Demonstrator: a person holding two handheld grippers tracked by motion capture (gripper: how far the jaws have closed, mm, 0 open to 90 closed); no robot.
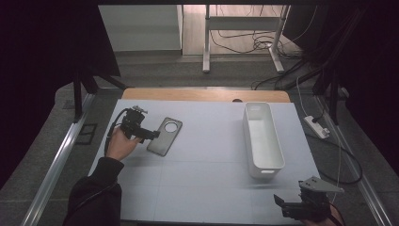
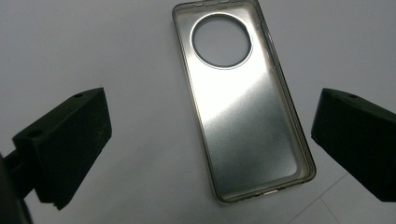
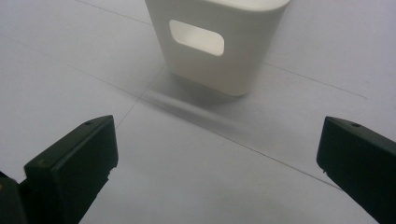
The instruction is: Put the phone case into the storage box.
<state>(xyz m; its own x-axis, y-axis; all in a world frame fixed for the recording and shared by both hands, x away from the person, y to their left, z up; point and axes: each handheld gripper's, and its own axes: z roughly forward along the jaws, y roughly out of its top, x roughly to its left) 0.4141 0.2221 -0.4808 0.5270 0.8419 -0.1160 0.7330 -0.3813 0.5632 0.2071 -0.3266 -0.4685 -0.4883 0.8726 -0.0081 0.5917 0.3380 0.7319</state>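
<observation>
A grey translucent phone case (image 1: pixel 164 136) with a round camera hole lies flat on the white table, left of centre. In the left gripper view the phone case (image 2: pixel 243 107) lies inner side up between and beyond the wide-apart jaws. My left gripper (image 1: pixel 151 134) hovers at the case's left edge, open, holding nothing. A long white bin (image 1: pixel 262 139) stands empty at the right; its near end with a handle slot, the white bin (image 3: pixel 219 42), faces my right gripper (image 3: pixel 219 168). My right gripper (image 1: pixel 282 205) is open near the table's front right corner.
The white table top (image 1: pixel 202 174) has bare room in the middle and front. A wooden edge (image 1: pixel 202 95) runs along the back. Metal rails flank the table, and cables and a power strip (image 1: pixel 316 127) lie on the floor at the right.
</observation>
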